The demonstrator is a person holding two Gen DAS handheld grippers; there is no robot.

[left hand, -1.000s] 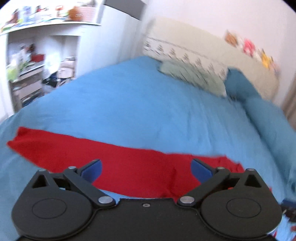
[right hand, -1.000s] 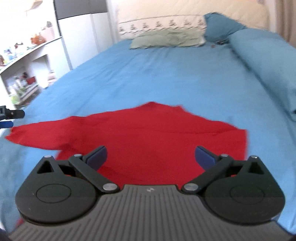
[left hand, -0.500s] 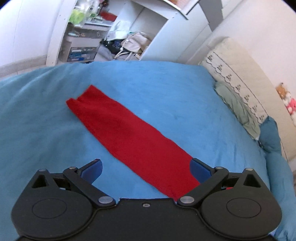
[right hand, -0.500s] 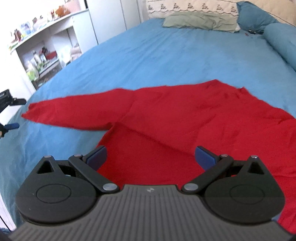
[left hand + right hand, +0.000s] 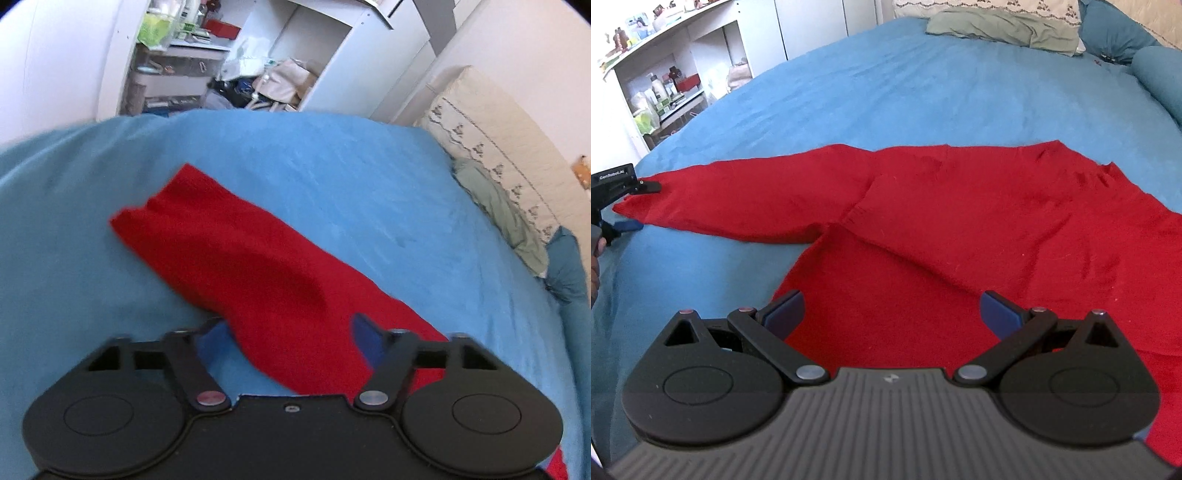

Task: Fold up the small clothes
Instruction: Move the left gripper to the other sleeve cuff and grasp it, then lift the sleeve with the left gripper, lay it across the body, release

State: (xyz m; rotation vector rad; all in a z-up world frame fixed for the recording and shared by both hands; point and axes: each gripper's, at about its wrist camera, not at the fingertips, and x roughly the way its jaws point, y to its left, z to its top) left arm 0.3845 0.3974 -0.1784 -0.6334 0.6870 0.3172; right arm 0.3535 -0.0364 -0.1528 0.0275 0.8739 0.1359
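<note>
- One blue bed (image 5: 923, 85) fills both views, carrying everything else.
- On the bed lies a red garment (image 5: 960, 229), spread flat with its body toward the right and one long sleeve (image 5: 229, 251) stretched out to the left.
- Beyond the far end of the bed, pillows (image 5: 1001, 26) lean against the headboard; white shelves (image 5: 207, 59) stand past its left edge.
- Over the garment's lower body, the right gripper (image 5: 892, 314) hovers with jaws spread wide, nothing pinched, red cloth showing between its pads.
- At the sleeve, the left gripper (image 5: 291, 341) has just been closing its jaws around the cloth; the sleeve bunches between the pads, but whether they already press it I cannot tell.
</note>
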